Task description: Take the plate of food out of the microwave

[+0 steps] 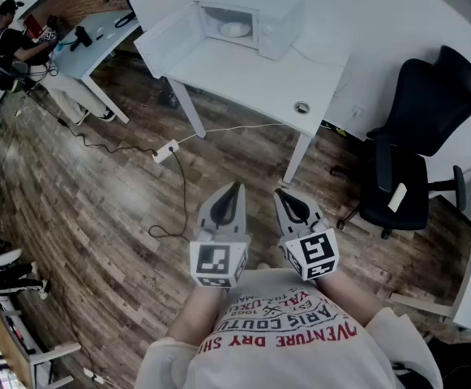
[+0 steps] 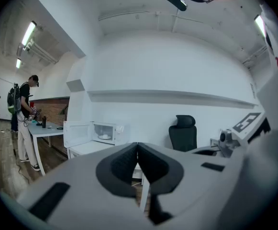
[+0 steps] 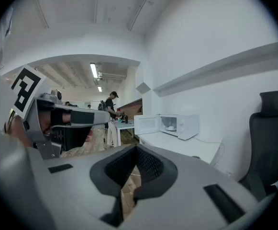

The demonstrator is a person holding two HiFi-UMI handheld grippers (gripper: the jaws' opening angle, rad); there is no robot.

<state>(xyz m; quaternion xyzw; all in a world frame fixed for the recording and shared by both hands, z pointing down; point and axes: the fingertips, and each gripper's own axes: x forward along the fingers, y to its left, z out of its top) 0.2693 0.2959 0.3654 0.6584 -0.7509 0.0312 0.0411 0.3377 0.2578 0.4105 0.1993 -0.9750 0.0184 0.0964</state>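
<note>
A white microwave (image 1: 255,21) stands at the far end of a white table (image 1: 259,75), its door (image 1: 169,45) swung open to the left. Inside lies a pale plate (image 1: 235,29) of food. The microwave (image 2: 105,132) also shows small and far off in the left gripper view, and the microwave (image 3: 179,124) in the right gripper view. My left gripper (image 1: 237,186) and right gripper (image 1: 279,193) are held side by side close to the person's chest, over the wood floor and well short of the table. Both are shut, with nothing between the jaws.
A black office chair (image 1: 413,160) stands right of the table. A power strip (image 1: 166,151) with cables lies on the floor before the table legs. A small round object (image 1: 301,107) sits near the table's front edge. At the upper left, a person (image 1: 8,51) works at another table (image 1: 93,35).
</note>
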